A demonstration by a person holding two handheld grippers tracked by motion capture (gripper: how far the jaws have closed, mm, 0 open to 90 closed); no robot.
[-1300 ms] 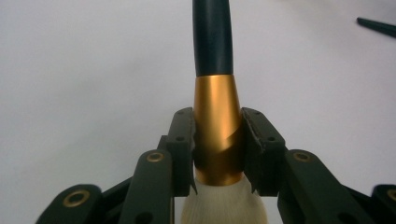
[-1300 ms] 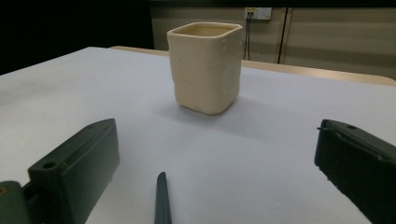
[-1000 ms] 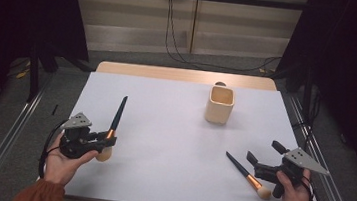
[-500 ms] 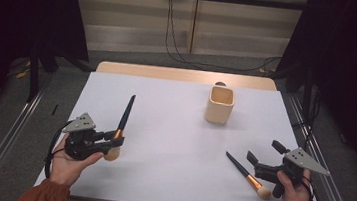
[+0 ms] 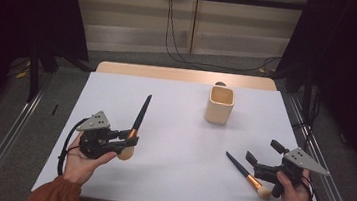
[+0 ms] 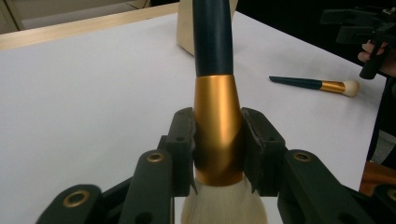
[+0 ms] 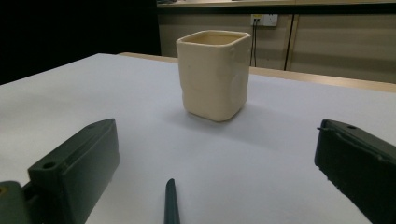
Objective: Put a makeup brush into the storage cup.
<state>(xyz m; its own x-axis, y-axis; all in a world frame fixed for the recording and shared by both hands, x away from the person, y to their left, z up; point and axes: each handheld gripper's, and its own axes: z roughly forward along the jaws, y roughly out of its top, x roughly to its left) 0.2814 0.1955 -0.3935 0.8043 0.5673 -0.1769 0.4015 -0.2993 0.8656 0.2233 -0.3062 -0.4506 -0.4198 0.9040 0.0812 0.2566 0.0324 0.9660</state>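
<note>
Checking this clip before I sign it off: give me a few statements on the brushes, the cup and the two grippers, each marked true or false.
1. The left gripper is shut on the gold ferrule of a large brush. True.
2. A small brush stands inside the cup. False: it lies flat on the table, near the right gripper.
3. The right gripper's jaws stand wide apart with nothing pressed between them. True.
4. The cup lies tipped on its side. False: it stands upright, mouth up.
5. The large brush's dark handle points away from the person, its bristles at the gripper. True.
</note>
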